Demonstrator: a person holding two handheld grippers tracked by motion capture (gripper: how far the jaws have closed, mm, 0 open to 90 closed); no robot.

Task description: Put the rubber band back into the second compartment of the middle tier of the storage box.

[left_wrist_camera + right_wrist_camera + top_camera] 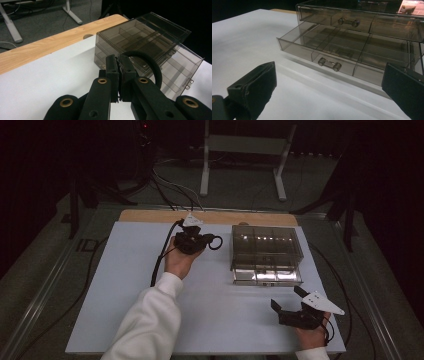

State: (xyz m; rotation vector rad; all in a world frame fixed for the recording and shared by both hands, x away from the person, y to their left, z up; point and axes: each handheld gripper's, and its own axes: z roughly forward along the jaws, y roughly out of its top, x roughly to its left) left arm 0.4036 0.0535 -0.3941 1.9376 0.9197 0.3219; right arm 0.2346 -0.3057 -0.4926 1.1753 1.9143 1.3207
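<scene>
Left gripper: jaws pinching black rubber ring, held above white mat, just left of smoked clear drawer box. Lower drawer pulled out. Right gripper: jaws spread, near drawer front. No legible markings.

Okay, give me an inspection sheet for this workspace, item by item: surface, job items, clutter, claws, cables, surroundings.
Surface: white board on a wooden table.
Job's things: smoky clear drawer box, lower drawer pulled out, its compartments look empty; black loop.
Clutter: nothing seen.
Claws: left claw shut on the black loop beside the box; right claw open, facing the open drawer.
Cables: black cable trails from the left claw.
Surroundings: dark room, white frame legs, floor cables.
</scene>
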